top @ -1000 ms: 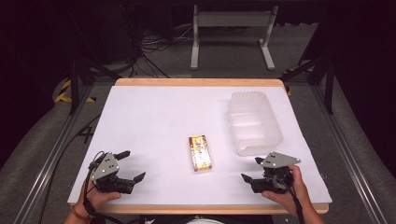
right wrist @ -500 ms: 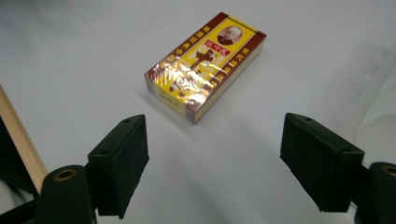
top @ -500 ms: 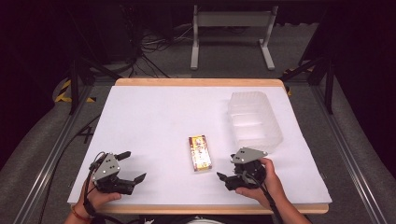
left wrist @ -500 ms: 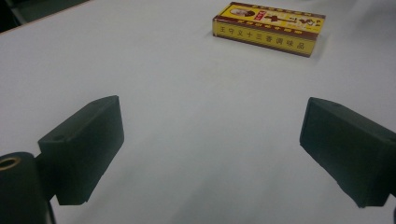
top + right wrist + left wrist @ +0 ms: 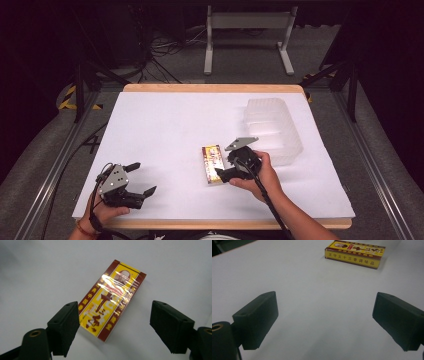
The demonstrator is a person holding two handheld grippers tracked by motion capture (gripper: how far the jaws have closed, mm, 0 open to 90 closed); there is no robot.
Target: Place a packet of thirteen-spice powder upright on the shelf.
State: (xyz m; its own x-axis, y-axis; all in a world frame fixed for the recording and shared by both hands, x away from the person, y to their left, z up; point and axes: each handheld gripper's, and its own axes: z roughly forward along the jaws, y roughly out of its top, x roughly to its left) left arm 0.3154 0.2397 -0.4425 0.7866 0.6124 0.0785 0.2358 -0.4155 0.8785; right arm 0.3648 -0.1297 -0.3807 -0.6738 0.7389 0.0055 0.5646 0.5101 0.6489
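While your right gripper (image 5: pixel 223 172) hangs just over the near end of the box (image 5: pixel 212 164), its two black jaws stand wide apart and pinch nothing. Seen from the right gripper view, the yellow and dark red box (image 5: pixel 111 299) lies flat and slantwise on the white table (image 5: pixel 37 270), wrapped in shiny film; the left-hand jaw overlaps its near corner, and you cannot tell whether they touch, while the other jaw is well clear of it. Your left gripper (image 5: pixel 141 179) sits near the front left corner of the table (image 5: pixel 165 120), its jaws spread wide over bare surface, with the box (image 5: pixel 354 254) well ahead of them. A clear plastic tub (image 5: pixel 272 129) stands at the right, just beyond your right hand (image 5: pixel 262 175).
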